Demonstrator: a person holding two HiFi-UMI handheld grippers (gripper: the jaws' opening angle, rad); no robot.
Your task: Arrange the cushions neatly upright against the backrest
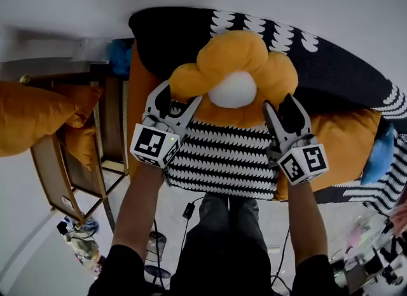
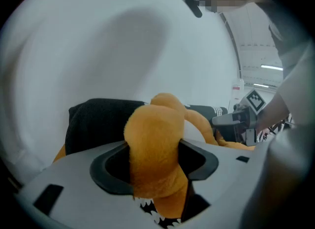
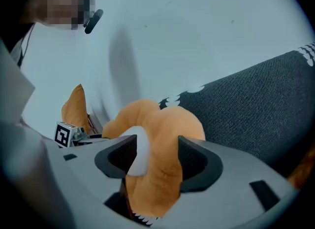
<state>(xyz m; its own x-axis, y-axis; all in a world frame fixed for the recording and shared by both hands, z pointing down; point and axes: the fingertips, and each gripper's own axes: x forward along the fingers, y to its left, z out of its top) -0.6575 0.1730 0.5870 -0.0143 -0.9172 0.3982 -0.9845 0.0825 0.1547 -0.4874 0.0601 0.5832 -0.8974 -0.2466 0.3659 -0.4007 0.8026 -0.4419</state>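
Head view — cushion (image 1: 238, 53) pinched between fingers (image 1: 154, 100) (both sides).

The flower cushion (image 1: 235, 72) rests on the far edge of a square cushion (image 1: 219, 161), in front of a large cushion (image 1: 191, 40) against the wall (image 1: 76, 2). The left gripper (image 1: 182, 94) clasps its left petal and the right gripper (image 1: 280, 102) its right petal. Well to the left, another cushion (image 1: 35, 113) lies on a wooden frame (image 1: 60, 180).

Orange cushion (image 1: 32, 116) runs off the left edge.
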